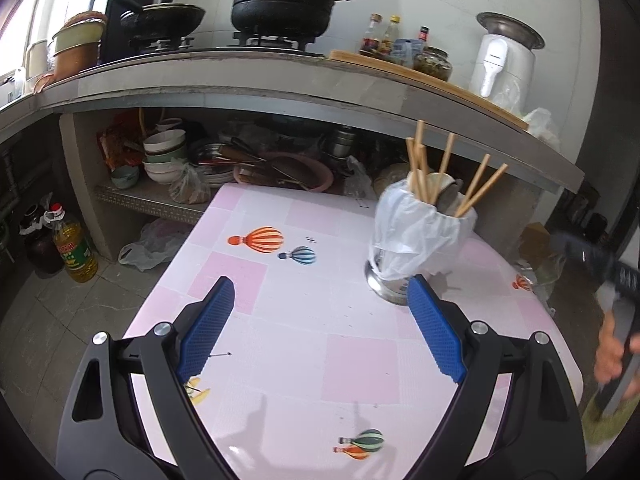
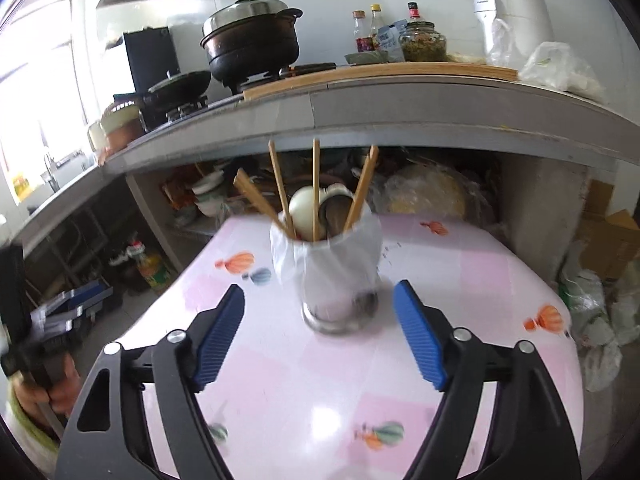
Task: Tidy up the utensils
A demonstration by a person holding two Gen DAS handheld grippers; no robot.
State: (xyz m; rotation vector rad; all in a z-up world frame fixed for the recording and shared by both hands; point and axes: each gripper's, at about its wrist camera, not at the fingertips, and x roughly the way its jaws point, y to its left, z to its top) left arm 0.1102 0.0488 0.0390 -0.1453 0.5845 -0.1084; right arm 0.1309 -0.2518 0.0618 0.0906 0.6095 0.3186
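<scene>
A steel utensil holder lined with a white plastic bag stands on the pink table. Several wooden chopsticks and spoons stick up out of it. My left gripper is open over the table, the holder just beyond its right fingertip. My right gripper is open with nothing between its blue pads, and the holder stands just ahead of its fingertips. In the left wrist view the right gripper shows blurred at the far right edge, in a hand.
Behind the table runs a grey counter with a black steamer pot, a wok, bottles, a jar and a white appliance. Bowls and plates crowd the shelf below. An oil bottle and bags stand on the floor.
</scene>
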